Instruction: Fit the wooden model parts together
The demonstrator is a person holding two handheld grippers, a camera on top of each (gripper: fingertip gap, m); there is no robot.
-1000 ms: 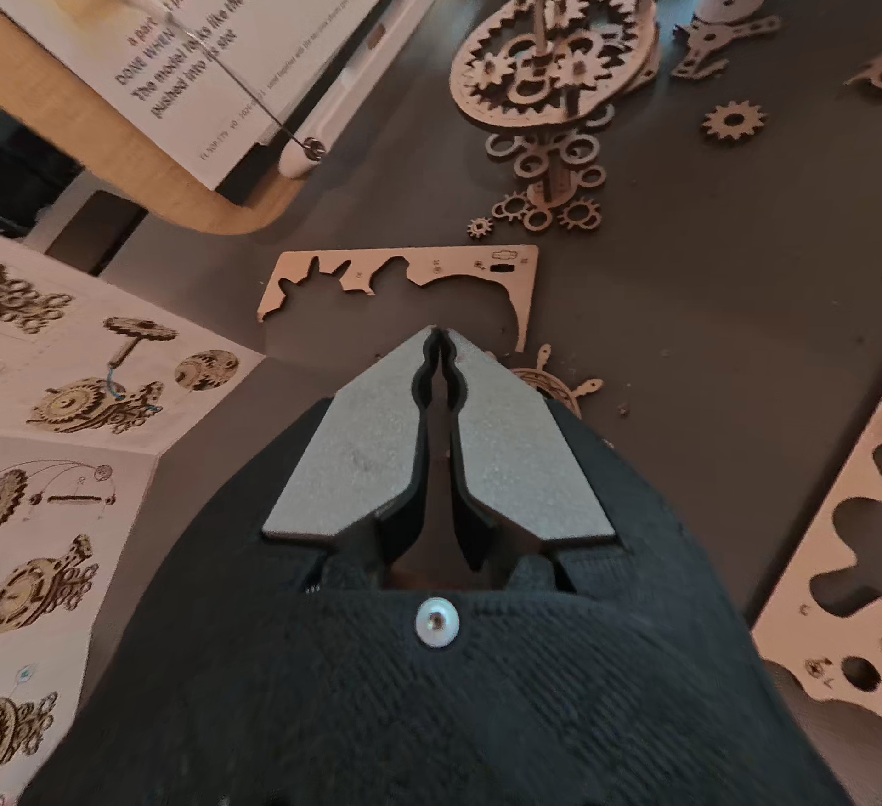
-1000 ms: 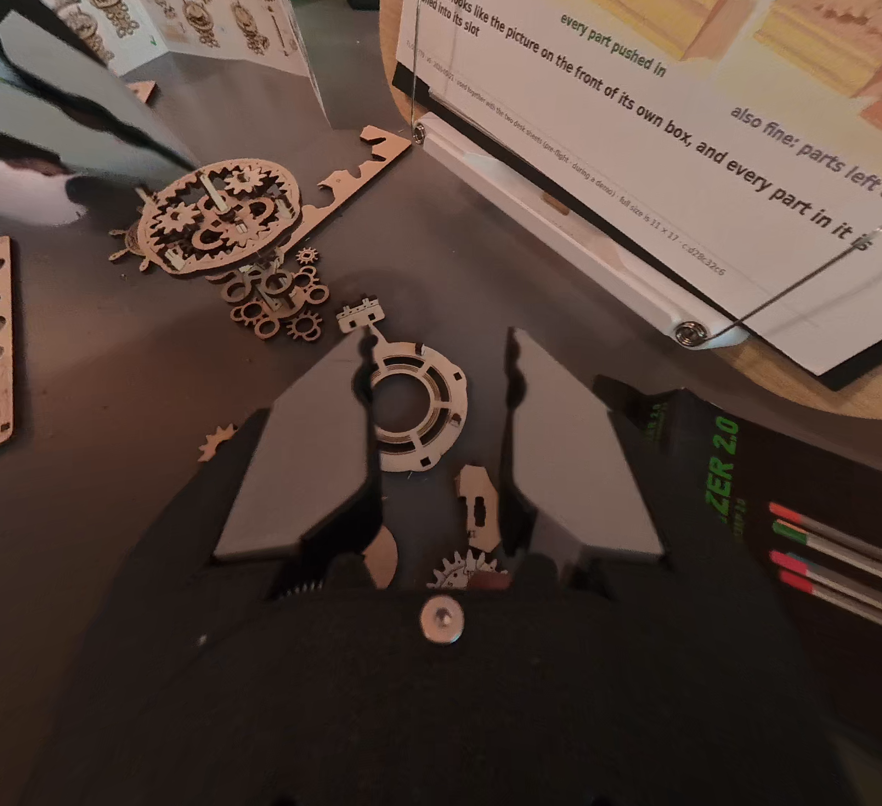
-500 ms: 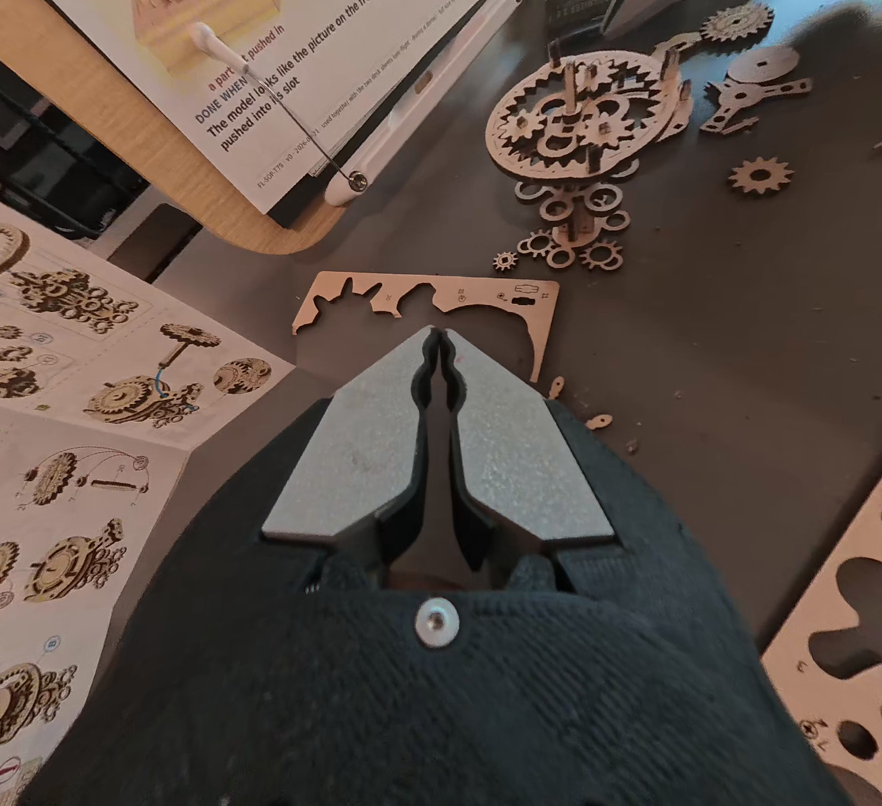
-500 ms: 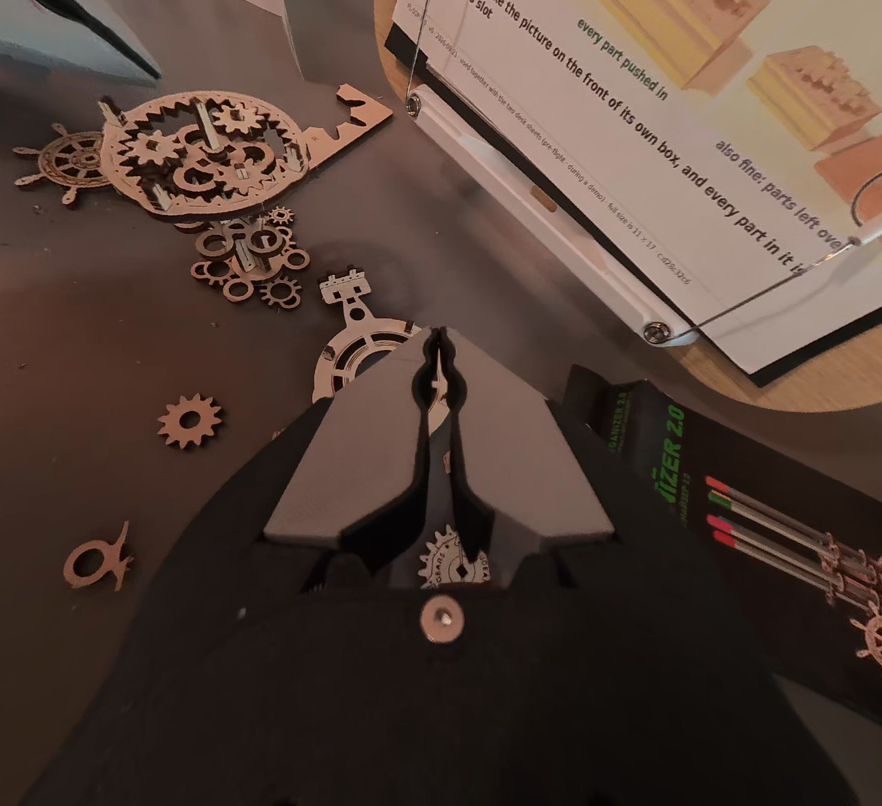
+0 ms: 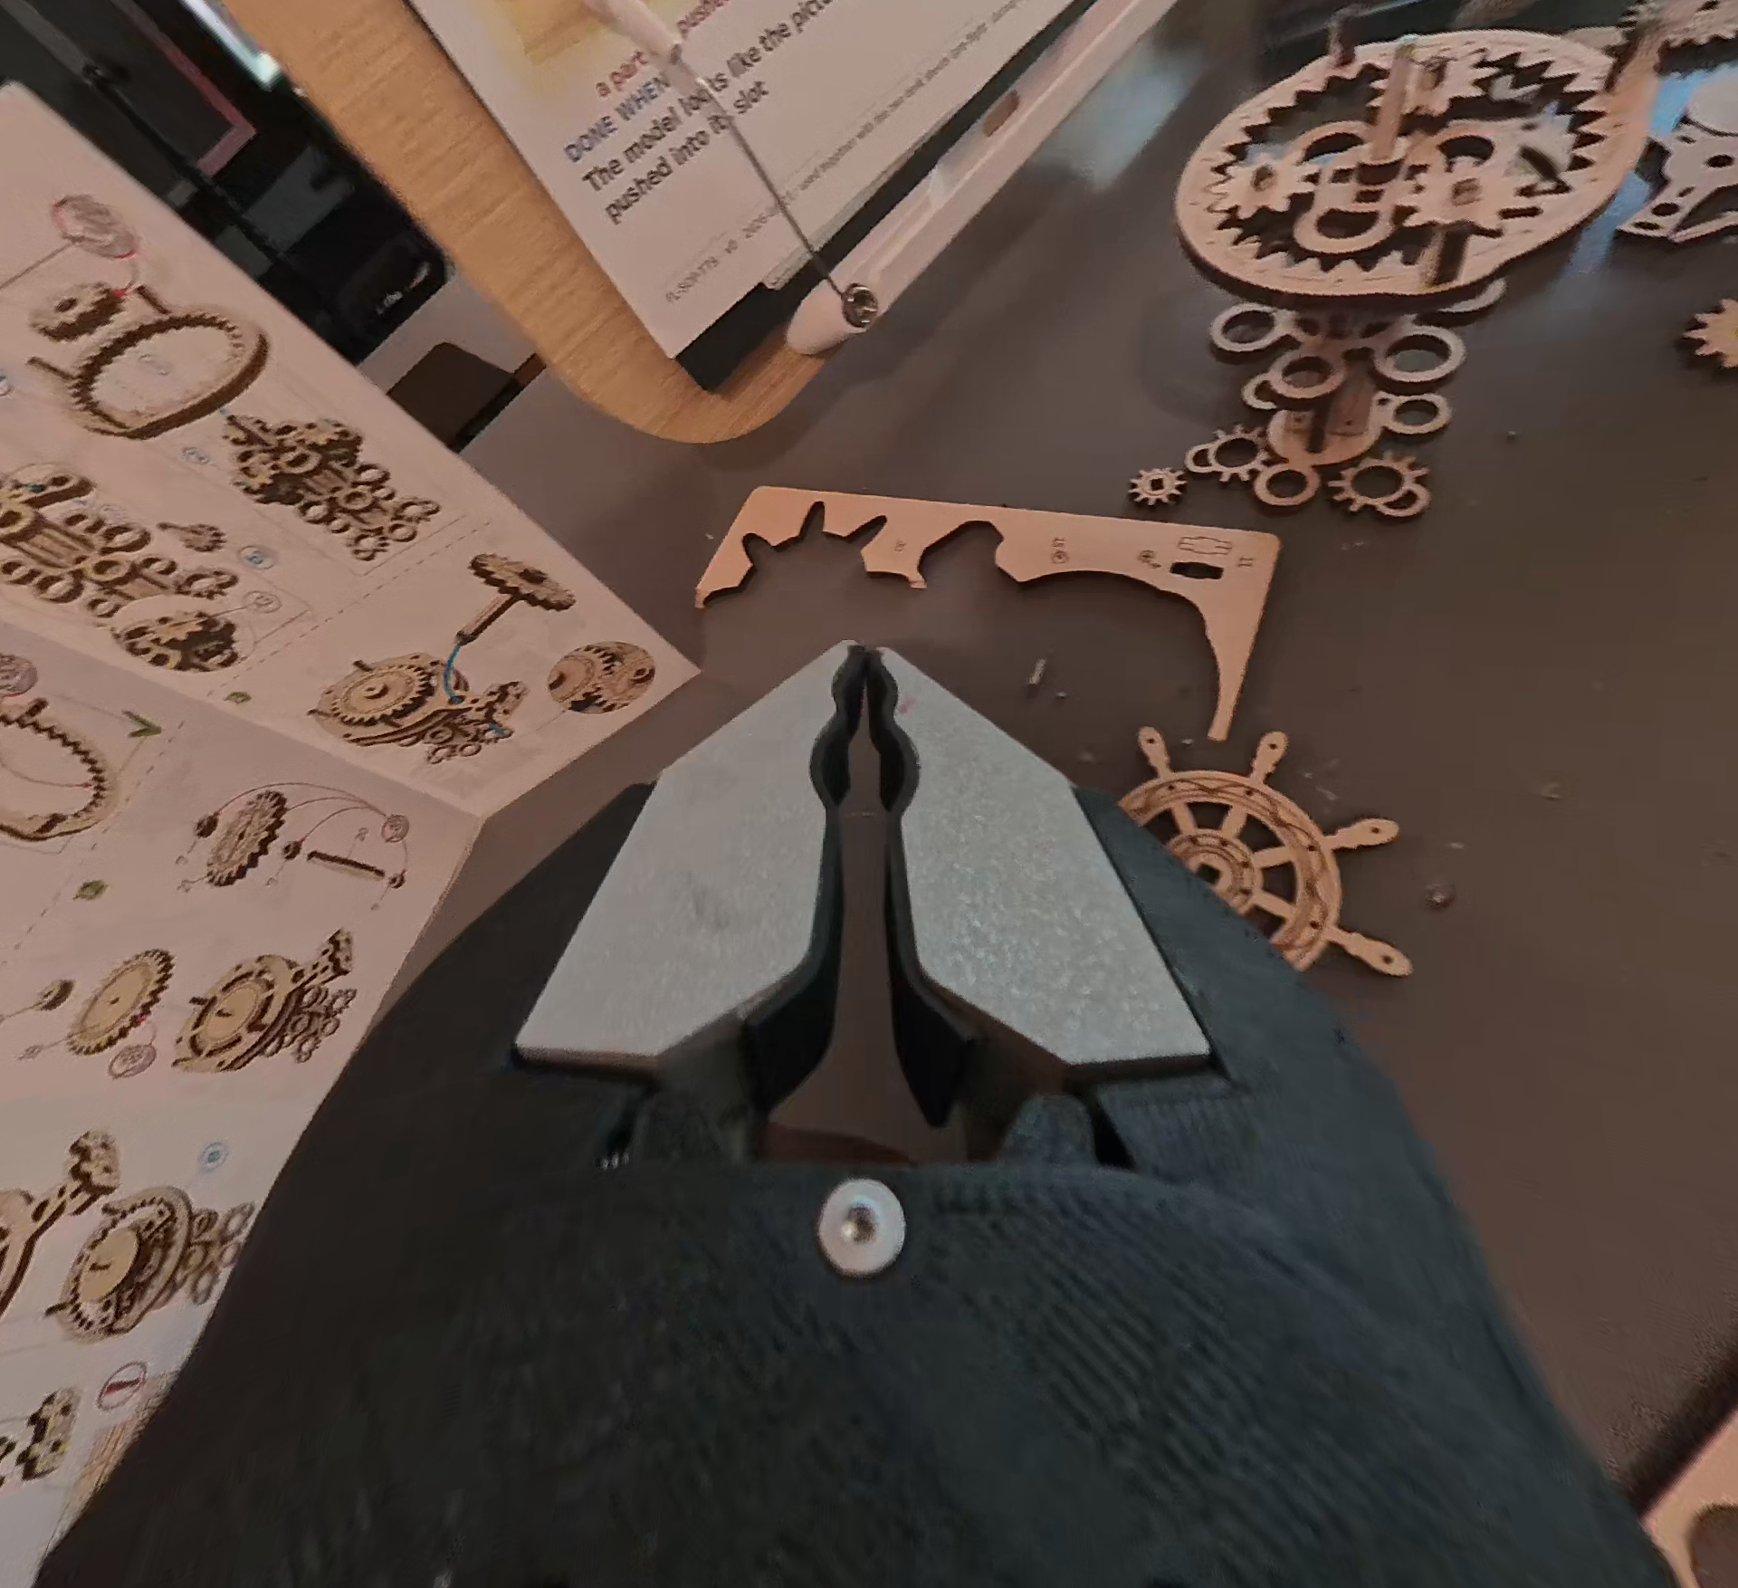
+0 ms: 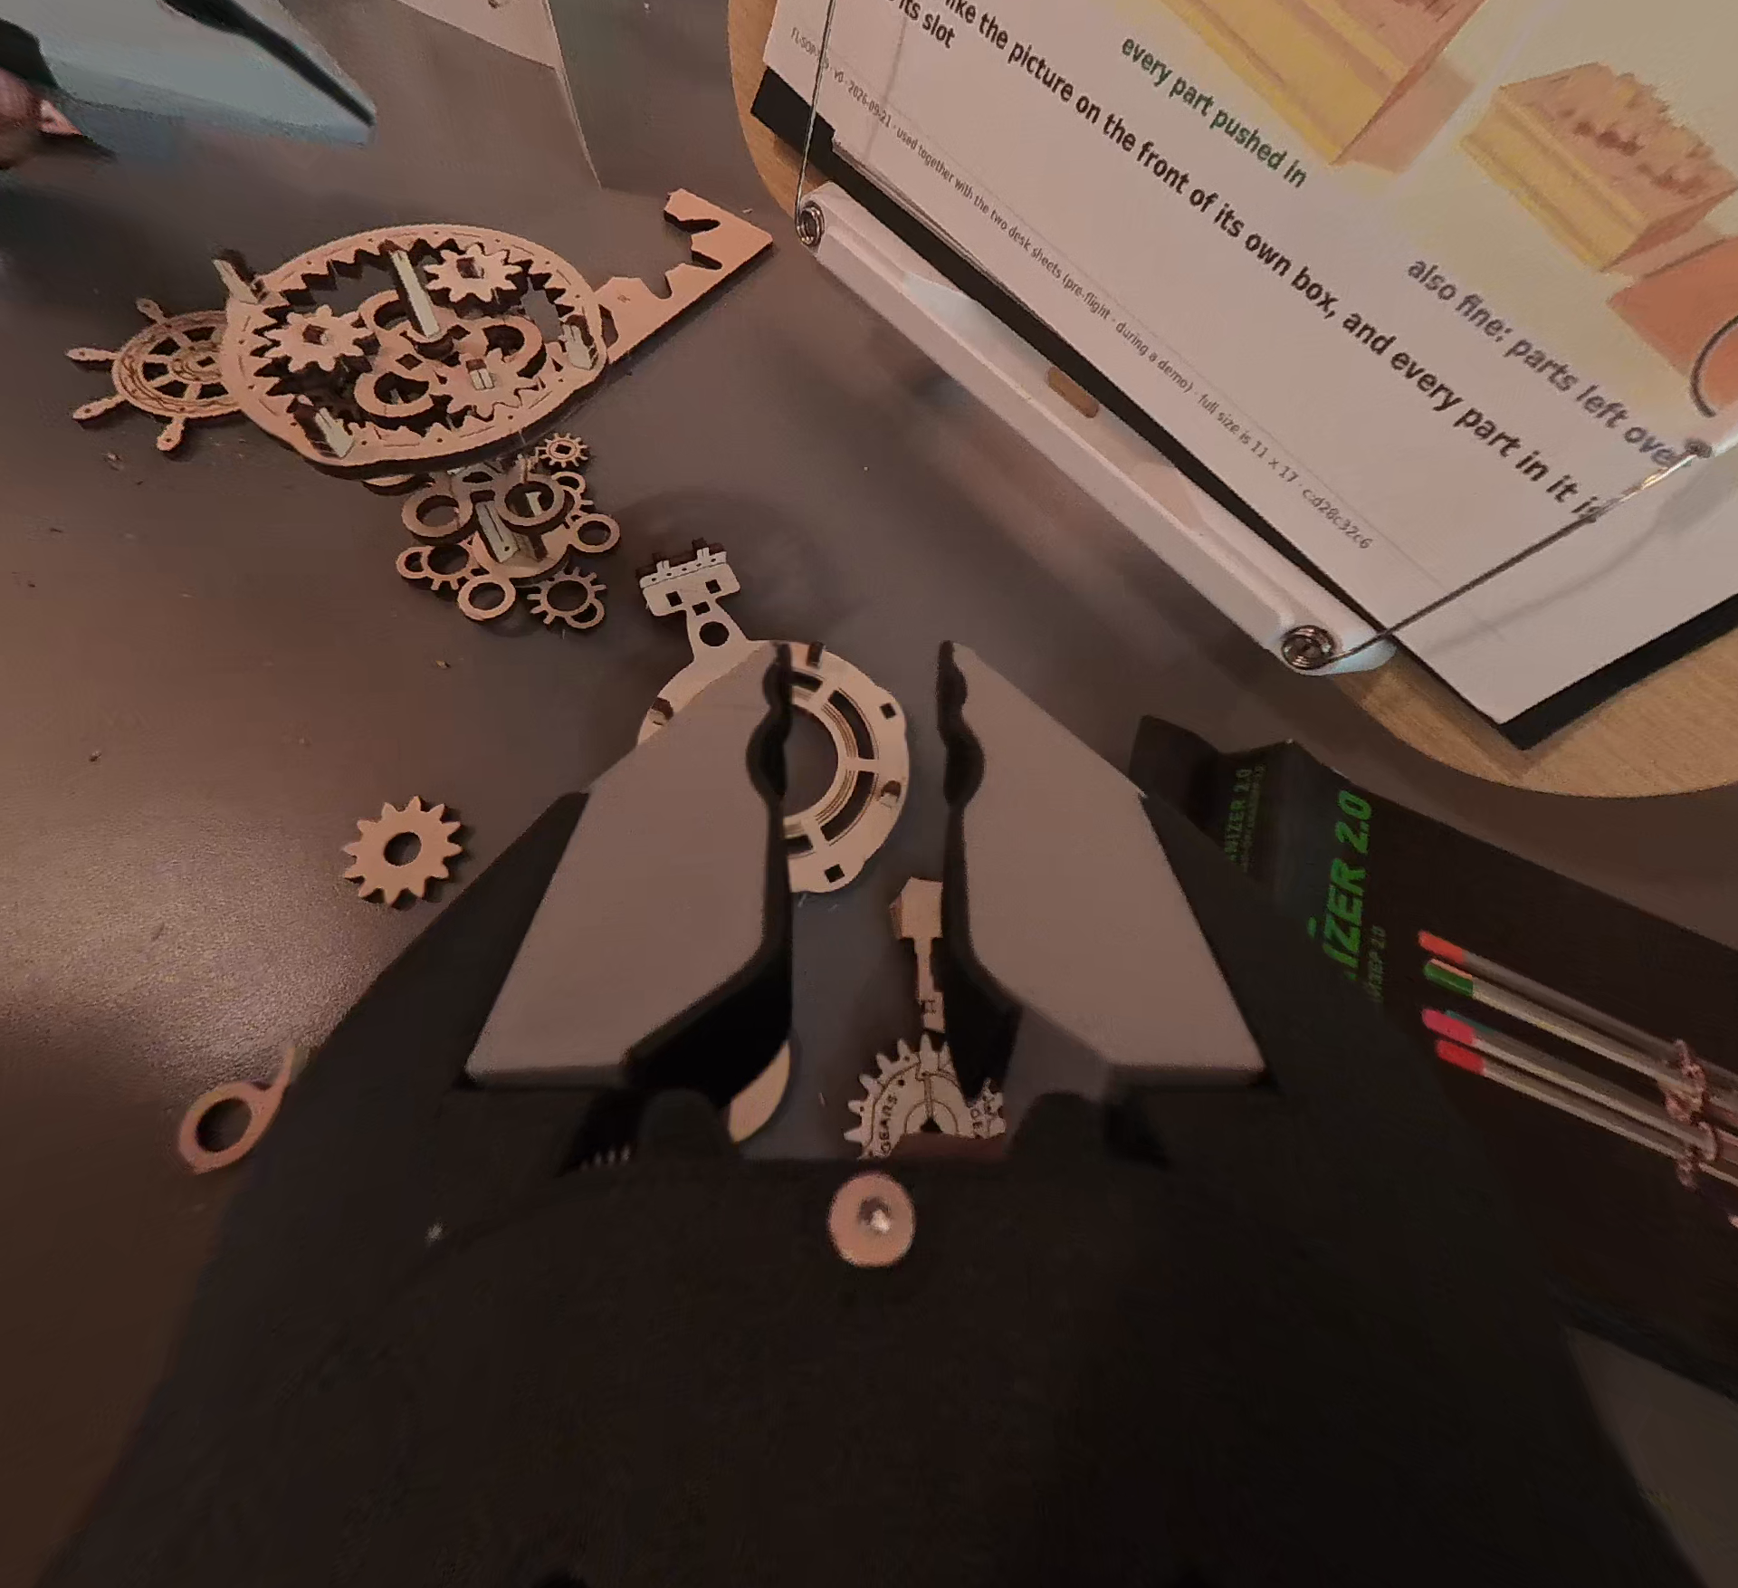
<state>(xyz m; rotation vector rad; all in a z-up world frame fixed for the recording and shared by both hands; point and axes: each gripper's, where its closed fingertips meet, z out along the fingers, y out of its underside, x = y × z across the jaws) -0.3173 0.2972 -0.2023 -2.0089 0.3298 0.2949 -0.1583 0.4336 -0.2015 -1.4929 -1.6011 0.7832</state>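
My left gripper (image 5: pixel 861 661) is shut and empty, low over the dark table just short of a leftover wooden sheet strip (image 5: pixel 987 565). A wooden ship's wheel (image 5: pixel 1260 856) lies to its right. The partly built gear assembly (image 5: pixel 1392 169) stands at the far right. My right gripper (image 6: pixel 861 663) is open over a flat ring part with a stem (image 6: pixel 837 781), which lies between the fingers without being gripped. A small key-shaped piece (image 6: pixel 922 931) and a toothed gear (image 6: pixel 917 1101) lie under the jaws. The gear assembly (image 6: pixel 414 348) and the ship's wheel (image 6: pixel 160 376) are at the far left.
Printed instruction sheets (image 5: pixel 235 696) cover the left. A paper stand on a wooden board (image 6: pixel 1223 226) rises at the back. A black box (image 6: pixel 1411 931) lies right of my right gripper. A loose gear (image 6: pixel 402 851) and a small loop piece (image 6: pixel 230 1115) lie on the left. Some 20 centimeters of space lies between my two pairs of fingers. The small key-shaped piece (image 6: pixel 922 931) is about 7 centimeters from my right fingertips. Measured from the fingertips, the wooden ship's wheel (image 5: pixel 1260 856) is 9 centimeters or so from the left gripper and 20 centimeters from the right. The right camera catches it too, in the right wrist view (image 6: pixel 200 389).
My right gripper was open, shut over the ring part half a second ago, and is open again. My left gripper stayed shut and shifted, so the ship's wheel shows beside it again.
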